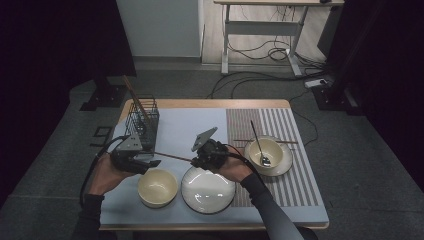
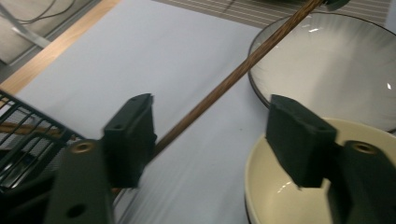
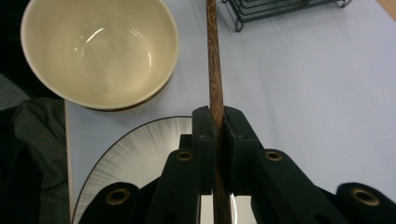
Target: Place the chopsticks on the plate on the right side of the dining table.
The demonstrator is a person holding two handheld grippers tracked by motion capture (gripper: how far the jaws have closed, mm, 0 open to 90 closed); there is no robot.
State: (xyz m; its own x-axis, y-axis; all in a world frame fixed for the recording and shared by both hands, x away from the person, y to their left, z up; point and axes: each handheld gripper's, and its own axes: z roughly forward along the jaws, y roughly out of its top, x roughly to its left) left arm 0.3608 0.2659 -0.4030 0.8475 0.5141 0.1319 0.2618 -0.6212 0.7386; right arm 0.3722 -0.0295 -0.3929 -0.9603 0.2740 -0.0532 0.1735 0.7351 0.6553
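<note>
L hand-held gripper point(image 1: 150, 161) at 9 o'clock, jaws apart; R hand-held gripper point(image 1: 196, 161) opposite at 3, jaws clamped; forearms enter from 6.

The chopstick's point(image 2: 233, 77) near end is hidden behind the left gripper's point(image 2: 215, 140) fingers.

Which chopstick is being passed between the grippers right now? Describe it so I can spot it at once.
Start at the blue mat and find the white plate at its near edge. Just beyond the plate a thin brown chopstick spans the gap between the hands, clamped by the right gripper, with the left gripper open around it. Unlike the chopstick standing in the wire basket, it hangs level in the air.
</note>
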